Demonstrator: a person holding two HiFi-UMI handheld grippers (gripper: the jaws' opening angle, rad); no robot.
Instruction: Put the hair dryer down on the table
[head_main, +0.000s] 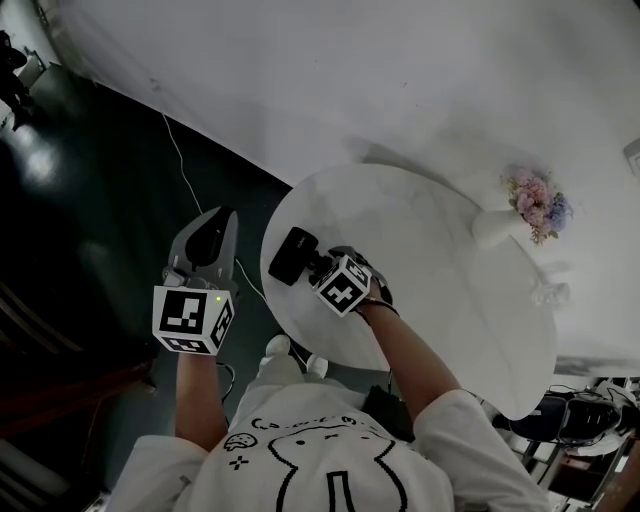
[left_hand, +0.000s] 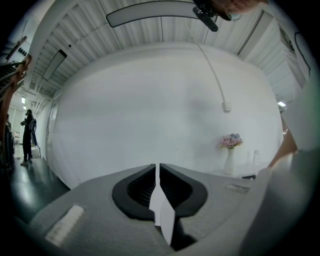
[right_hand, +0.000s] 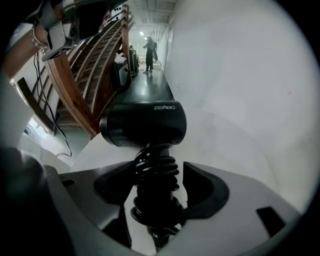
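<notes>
Between the right tongs (right_hand: 156, 172) sits the handle of the black hair dryer (right_hand: 145, 122), with its cord coiled round it. Tongs spread wide: a gap shows at the right pad, and the left side is dark, so probably not pressing. Handle runs straight ahead along the tongs' own line, barrel crosswise at the far end. Dryer seems to rest near the left rim of the round white tabletop (head_main: 420, 230). Backing out should follow that handle axis. Left tongs (left_hand: 159, 172) closed, empty, held over the dark floor, well apart, so the right hand is nearer.
</notes>
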